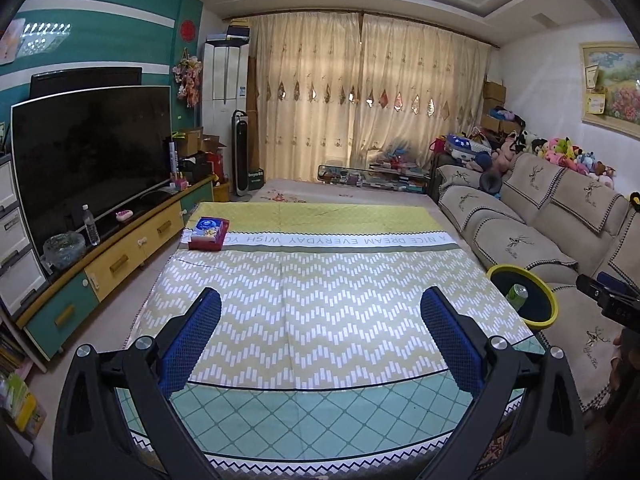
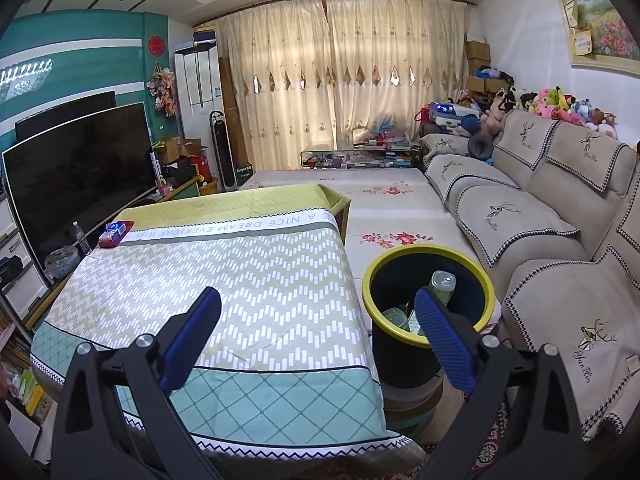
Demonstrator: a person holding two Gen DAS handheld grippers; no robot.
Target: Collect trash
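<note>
Left wrist view: left gripper (image 1: pixel 320 312) jaws wide, empty, over patterned tablecloth (image 1: pixel 320 280), yellow-rimmed black bin (image 1: pixel 538 322) at table's right edge, green can (image 1: pixel 517 295) inside; right wrist view: right gripper (image 2: pixel 318 316) wide, empty, bin (image 2: pixel 400 330) beside table, contents partly hidden by finger.

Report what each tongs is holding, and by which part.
Nothing is held. The left tongs and the right tongs are both open, with only the tablecloth between their fingers.

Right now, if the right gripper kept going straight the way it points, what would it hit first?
Probably the tablecloth. The open right gripper points down and forward over the table's right edge, with nothing between its fingers. The bin sits just right of that line, so depth leaves some doubt.
</note>
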